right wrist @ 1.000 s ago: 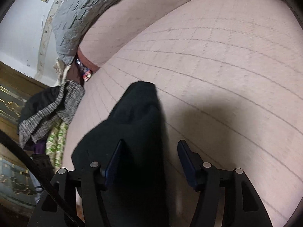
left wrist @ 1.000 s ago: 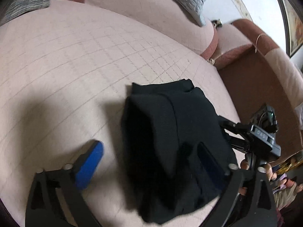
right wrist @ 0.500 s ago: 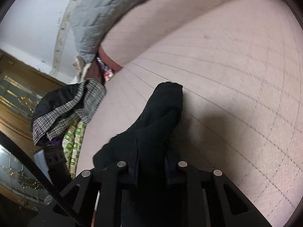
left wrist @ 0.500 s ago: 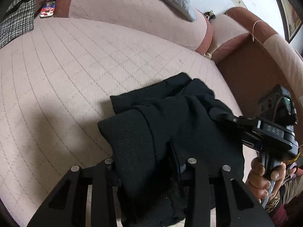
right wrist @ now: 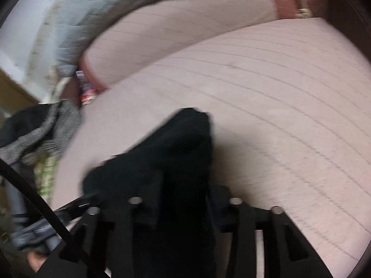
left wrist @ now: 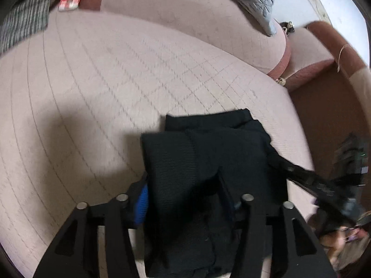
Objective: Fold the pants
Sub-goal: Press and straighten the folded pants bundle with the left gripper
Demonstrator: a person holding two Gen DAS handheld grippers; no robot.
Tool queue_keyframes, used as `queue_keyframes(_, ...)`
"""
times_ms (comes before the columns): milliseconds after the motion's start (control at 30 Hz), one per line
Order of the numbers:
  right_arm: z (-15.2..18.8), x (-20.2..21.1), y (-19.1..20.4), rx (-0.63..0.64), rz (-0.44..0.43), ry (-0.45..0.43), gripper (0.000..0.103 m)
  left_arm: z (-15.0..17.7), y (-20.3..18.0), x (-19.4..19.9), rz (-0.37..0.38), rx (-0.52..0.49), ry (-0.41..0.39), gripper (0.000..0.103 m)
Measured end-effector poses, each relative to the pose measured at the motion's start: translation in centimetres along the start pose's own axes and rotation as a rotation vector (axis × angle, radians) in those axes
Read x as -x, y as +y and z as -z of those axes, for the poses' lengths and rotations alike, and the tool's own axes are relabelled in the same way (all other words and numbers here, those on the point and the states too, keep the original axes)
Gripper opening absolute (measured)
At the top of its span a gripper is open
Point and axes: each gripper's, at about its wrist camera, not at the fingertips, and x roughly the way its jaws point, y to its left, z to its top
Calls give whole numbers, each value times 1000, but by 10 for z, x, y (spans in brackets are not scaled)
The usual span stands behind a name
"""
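left wrist view: the left hand-held gripper (left wrist: 185, 199) is clamped on the near edge of the black pants (left wrist: 208, 157), which lie as a compact bundle on the pink sofa cushion (left wrist: 104, 81). a second ago its fingers stood wide beside the cloth — now they pinch it.

right wrist view: the right hand-held gripper (right wrist: 185, 199) likewise grips a bunched edge of the pants (right wrist: 180, 148), where a second ago it was apart. both ends held, the bundle looks ready to be lifted for the next fold.
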Motion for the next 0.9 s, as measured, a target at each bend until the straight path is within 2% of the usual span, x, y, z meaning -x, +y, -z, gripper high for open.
queue_keyframes(67, 1, 8, -7, -14, -13, -17, 47, 4, 7, 13, 37, 13, 1, 53)
queue_keyframes(167, -1, 39, -9, 2, -2, -125, 47, 7, 13, 42, 67, 9, -50, 53)
queue_keyframes(233, -10, 50, -11, -14, -75, -146, 47, 5, 14, 56, 111, 34, -94, 53)
queue_keyframes(267, -15, 49, -13, -49, -145, -132, 47, 2, 12, 57, 147, 52, -96, 53)
queue_keyframes(333, -23, 35, -15, -103, -265, -69, 47, -5, 2, 46, 195, 61, -82, 55)
queue_keyframes(367, -26, 23, -13, -113, -296, -29, 47, -6, -3, 40, 183, 52, -80, 56)
queue_keyframes(400, -28, 10, -12, -113, -287, 0, 47, -11, -10, 30, 153, 39, -75, 56)
queue_keyframes(500, -36, -23, -19, -119, -166, 33, 47, -15, -14, -2, 62, 28, -42, 56)
queue_keyframes(600, -41, -39, -31, -145, -39, 13, 48, -19, -12, -17, -26, 10, -44, 60)
queue_keyframes(633, -40, -36, -34, -152, -37, -9, 48, -19, -8, -16, -18, 14, -43, 63)
queue_keyframes(767, -22, 1, -45, -153, -22, -102, 49, -13, 7, 2, 8, 33, -46, 63)
queue_keyframes(900, 24, 55, -49, -98, -23, -168, 52, 21, 7, 45, -59, -33, -119, 64)
